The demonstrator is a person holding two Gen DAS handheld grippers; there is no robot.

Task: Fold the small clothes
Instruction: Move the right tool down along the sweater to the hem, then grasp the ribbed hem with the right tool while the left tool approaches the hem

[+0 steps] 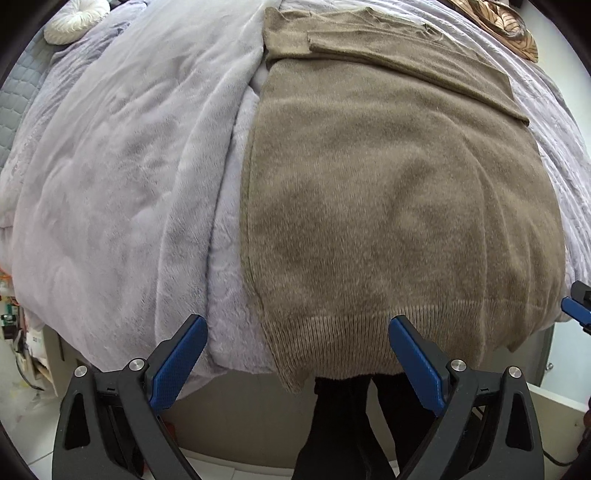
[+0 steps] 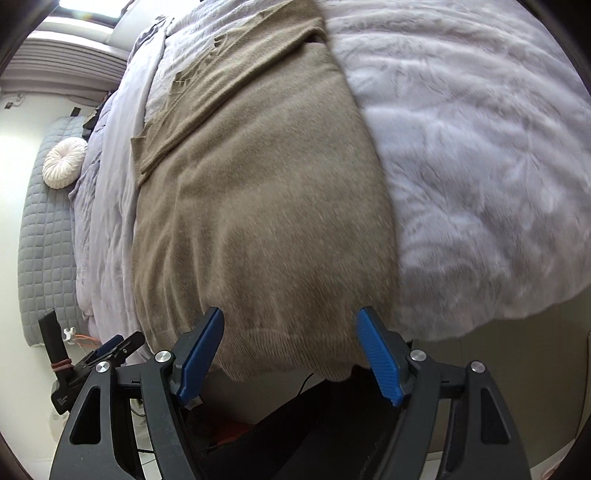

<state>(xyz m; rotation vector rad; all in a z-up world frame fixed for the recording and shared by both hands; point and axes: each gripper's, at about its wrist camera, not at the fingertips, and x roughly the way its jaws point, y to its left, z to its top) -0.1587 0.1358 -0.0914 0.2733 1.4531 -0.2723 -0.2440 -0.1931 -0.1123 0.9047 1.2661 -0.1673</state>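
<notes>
A tan knit sweater (image 1: 388,192) lies flat on a lilac plush blanket (image 1: 122,166), its ribbed hem hanging over the near bed edge and a sleeve folded across its far part. My left gripper (image 1: 299,328) is open and empty, just before the hem's left corner. My right gripper (image 2: 291,325) is open and empty, before the hem's right part of the same sweater (image 2: 258,206). The right gripper's blue tip (image 1: 576,308) shows at the left wrist view's right edge. The left gripper (image 2: 107,350) shows at lower left in the right wrist view.
A round white cushion (image 1: 74,18) lies at the bed's far left on a grey quilted pad (image 2: 44,236). A brown patterned cloth (image 1: 506,26) is at the far right. The person's dark legs (image 1: 343,424) stand below the bed edge.
</notes>
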